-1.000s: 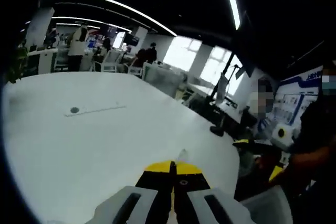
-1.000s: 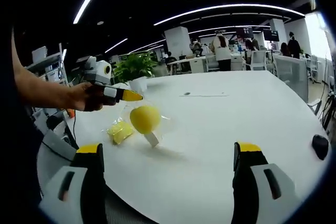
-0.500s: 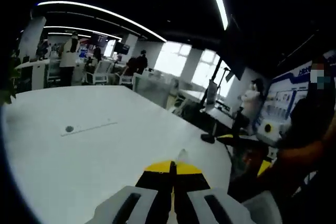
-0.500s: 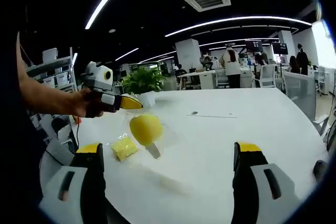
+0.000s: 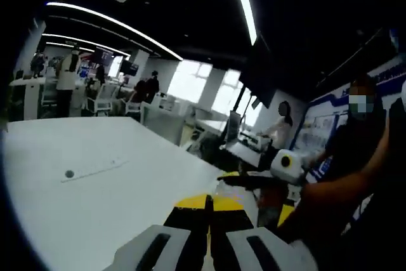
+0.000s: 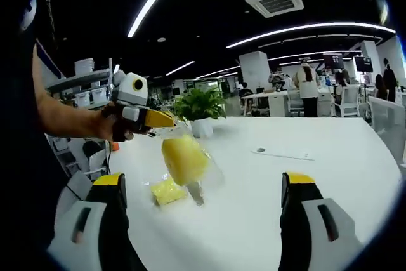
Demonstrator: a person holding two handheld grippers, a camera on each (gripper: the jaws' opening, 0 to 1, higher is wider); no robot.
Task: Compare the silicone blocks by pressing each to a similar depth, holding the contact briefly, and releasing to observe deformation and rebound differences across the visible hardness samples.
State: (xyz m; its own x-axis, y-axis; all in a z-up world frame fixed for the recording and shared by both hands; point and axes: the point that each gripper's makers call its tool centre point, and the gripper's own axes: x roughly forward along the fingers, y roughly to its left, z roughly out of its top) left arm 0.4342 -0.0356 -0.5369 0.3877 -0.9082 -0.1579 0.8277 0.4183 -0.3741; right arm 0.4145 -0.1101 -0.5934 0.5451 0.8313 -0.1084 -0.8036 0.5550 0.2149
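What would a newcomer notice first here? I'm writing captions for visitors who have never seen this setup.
Most striking in the right gripper view is a yellow block in a clear bag, hanging above the white table from the shut left hand-held gripper. A second yellow block lies on the table beneath it. The right hand-held gripper stands wide open, holding nothing.

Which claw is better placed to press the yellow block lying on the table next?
Probably the right claw: it is open and faces the small yellow block on the white table. The left claw is shut on a clear bag holding a yellow block in the air.
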